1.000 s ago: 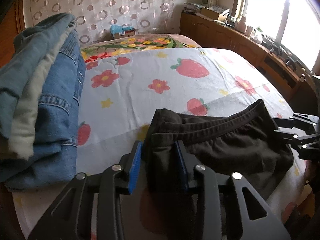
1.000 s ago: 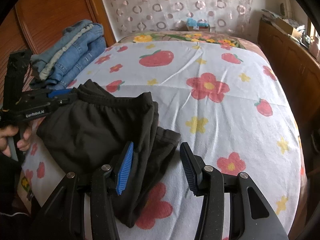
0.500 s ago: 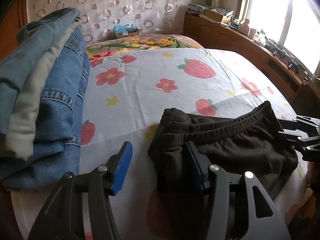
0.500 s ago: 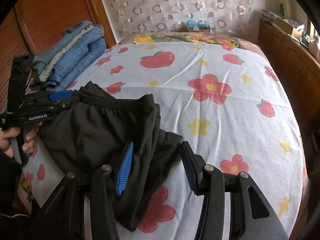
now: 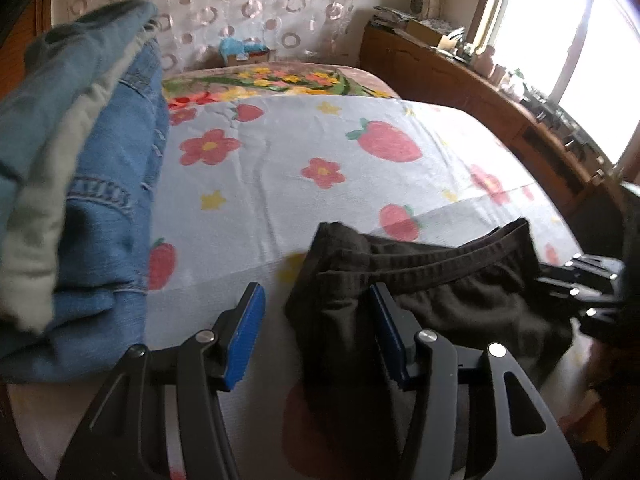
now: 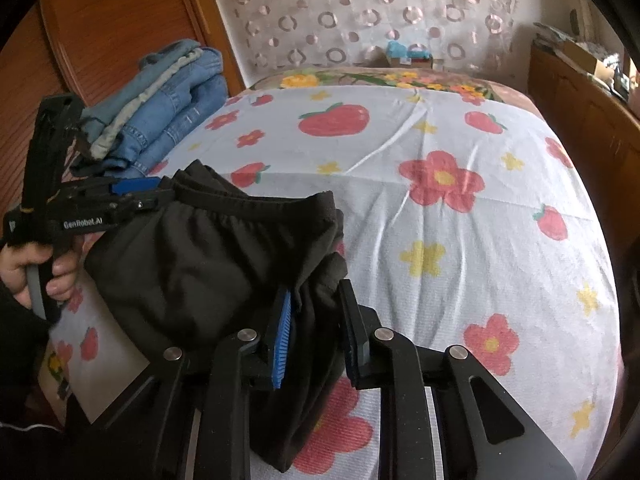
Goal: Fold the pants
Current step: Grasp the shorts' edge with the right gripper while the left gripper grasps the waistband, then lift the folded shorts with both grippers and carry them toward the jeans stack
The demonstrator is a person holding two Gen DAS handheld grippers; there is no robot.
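The black pants (image 5: 440,292) lie folded in a bundle at the near edge of the bed, waistband facing the headboard; they also show in the right wrist view (image 6: 208,264). My left gripper (image 5: 320,336) is open, its jaws wide apart at the bundle's left end, with fabric against the right pad. My right gripper (image 6: 316,328) is closed on a bunch of the pants' right edge. Each gripper shows in the other's view, the right one (image 5: 584,292) and the left one (image 6: 120,196).
A stack of folded jeans (image 5: 80,184) sits at the bed's left side, close to my left gripper. The strawberry-and-flower sheet (image 6: 440,216) stretches ahead. A wooden cabinet (image 5: 500,100) runs along the right under a bright window. Wooden doors (image 6: 100,40) stand left.
My left gripper has let go of the pants' left end and opened wide. My right gripper, open before, has closed on the pants' right edge.
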